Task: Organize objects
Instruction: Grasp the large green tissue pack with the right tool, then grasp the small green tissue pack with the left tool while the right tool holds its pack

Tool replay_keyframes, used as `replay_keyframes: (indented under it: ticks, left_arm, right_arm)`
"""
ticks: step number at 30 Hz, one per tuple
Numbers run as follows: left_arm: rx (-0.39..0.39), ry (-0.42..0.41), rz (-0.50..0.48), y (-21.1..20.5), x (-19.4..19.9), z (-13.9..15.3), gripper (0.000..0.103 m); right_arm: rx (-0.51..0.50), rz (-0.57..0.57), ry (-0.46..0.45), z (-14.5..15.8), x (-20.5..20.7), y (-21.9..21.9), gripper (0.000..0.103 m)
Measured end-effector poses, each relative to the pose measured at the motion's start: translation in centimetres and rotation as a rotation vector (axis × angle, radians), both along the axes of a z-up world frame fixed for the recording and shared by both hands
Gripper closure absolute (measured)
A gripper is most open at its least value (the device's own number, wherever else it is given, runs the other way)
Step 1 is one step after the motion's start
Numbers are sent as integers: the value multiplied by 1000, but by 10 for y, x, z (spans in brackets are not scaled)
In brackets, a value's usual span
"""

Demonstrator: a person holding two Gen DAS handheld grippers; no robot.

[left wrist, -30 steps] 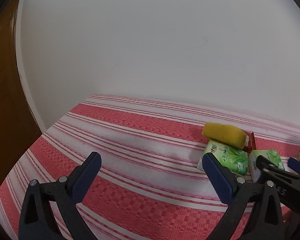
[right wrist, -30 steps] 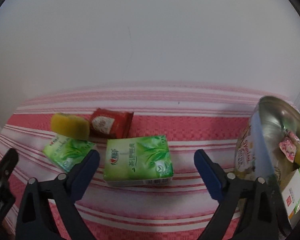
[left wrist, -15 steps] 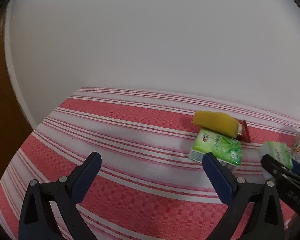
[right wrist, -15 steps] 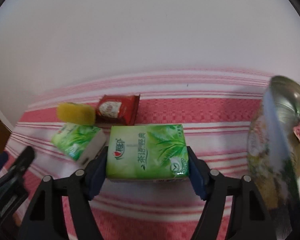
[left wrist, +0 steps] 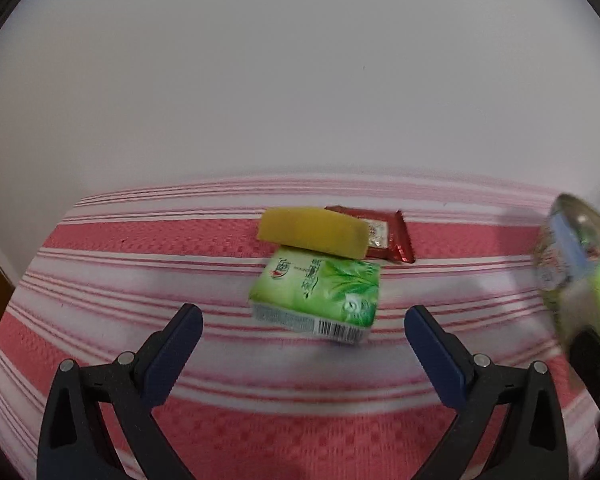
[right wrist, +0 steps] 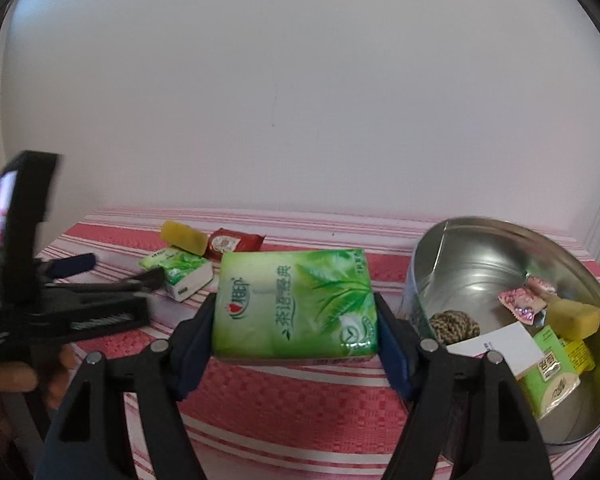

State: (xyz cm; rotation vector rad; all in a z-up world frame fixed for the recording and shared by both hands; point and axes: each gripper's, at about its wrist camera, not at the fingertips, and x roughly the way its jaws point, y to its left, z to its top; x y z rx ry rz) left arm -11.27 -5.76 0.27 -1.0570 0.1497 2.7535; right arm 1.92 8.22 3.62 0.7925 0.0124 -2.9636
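Right hand-held gripper [right wrist: 296, 320] clenched on green plastic tissue pack [right wrist: 294, 306], long axis across jaws, lifted over striped desk [right wrist: 284, 400], left of round metal tin [right wrist: 460, 264]. Left hand-held gripper [left wrist: 300, 344] spread wide, second green tissue pack [left wrist: 320, 292] lying just beyond, clear cloth left.

Tin [right wrist: 480, 264] – shiny metal; tissue pack [right wrist: 296, 304] – glossy plastic; tablecloth [right wrist: 300, 404] – woven cloth.

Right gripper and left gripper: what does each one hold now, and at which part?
The right gripper holds a green tissue pack by its two short side edges. The left gripper is open and holds nothing.
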Motion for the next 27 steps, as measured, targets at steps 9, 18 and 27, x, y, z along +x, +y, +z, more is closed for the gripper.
replay_keyframes:
  ticks: [9, 18, 27]
  left_arm:
    - [3, -122, 23, 12, -48, -17, 2]
    - [64, -158, 35, 0, -40, -20, 28]
    - [61, 47, 94, -11, 34, 3, 28]
  right_arm:
    - [-15, 18, -16, -2, -6, 10, 30]
    - [-54, 13, -38, -5, -13, 19, 30]
    - [-13, -28, 44, -1, -6, 17, 30]
